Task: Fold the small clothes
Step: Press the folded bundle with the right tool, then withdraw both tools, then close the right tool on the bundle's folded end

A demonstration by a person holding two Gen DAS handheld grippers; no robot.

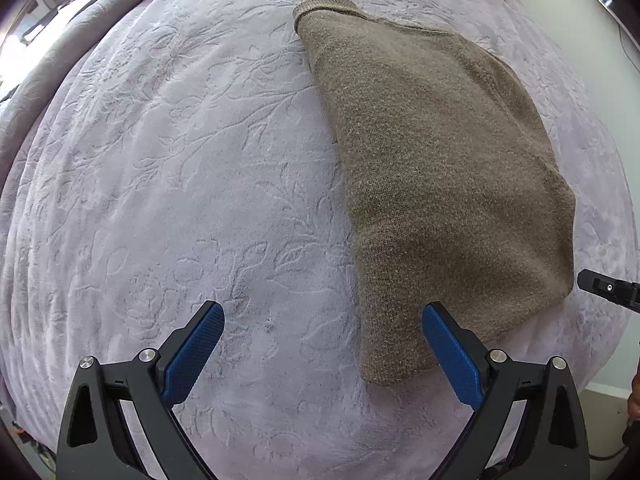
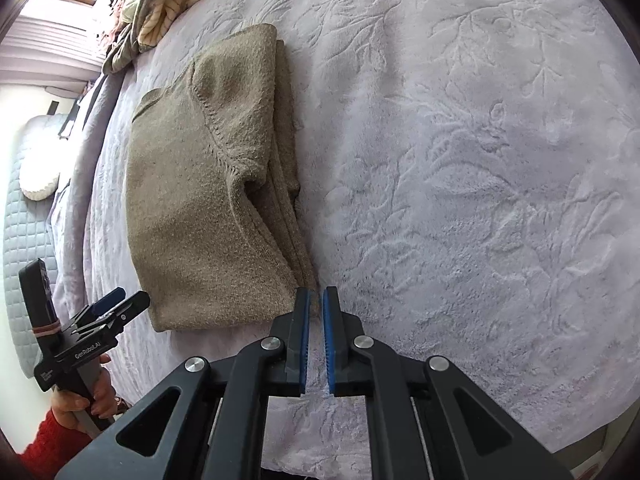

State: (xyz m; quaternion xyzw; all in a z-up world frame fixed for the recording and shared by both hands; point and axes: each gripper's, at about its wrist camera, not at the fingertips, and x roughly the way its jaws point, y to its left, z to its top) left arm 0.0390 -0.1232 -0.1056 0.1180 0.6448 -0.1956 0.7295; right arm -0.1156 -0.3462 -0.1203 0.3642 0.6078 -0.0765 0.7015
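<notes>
Folded brown sweater (image 1: pixel 440 184) on bedspread (image 1: pixel 180 160), far edge hidden, left claw (image 1: pixel 322 312) spread

Matt coarse-knit brown sweater (image 1: pixel 440 184) on a plush embossed lilac bedspread (image 1: pixel 180 160)

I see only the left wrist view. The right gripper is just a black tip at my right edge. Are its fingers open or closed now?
Observer: Nearly closed. In the right wrist view the right gripper shows only a thin gap, with nothing held in it.
Operator: Where is it relative to the brown sweater?
Observer: It is just beside the near corner of the brown sweater, on the side away from the left gripper.
Operator: Is that sweater edge a single layer?
Observer: No. Several folded layers show stacked along that edge.
</notes>
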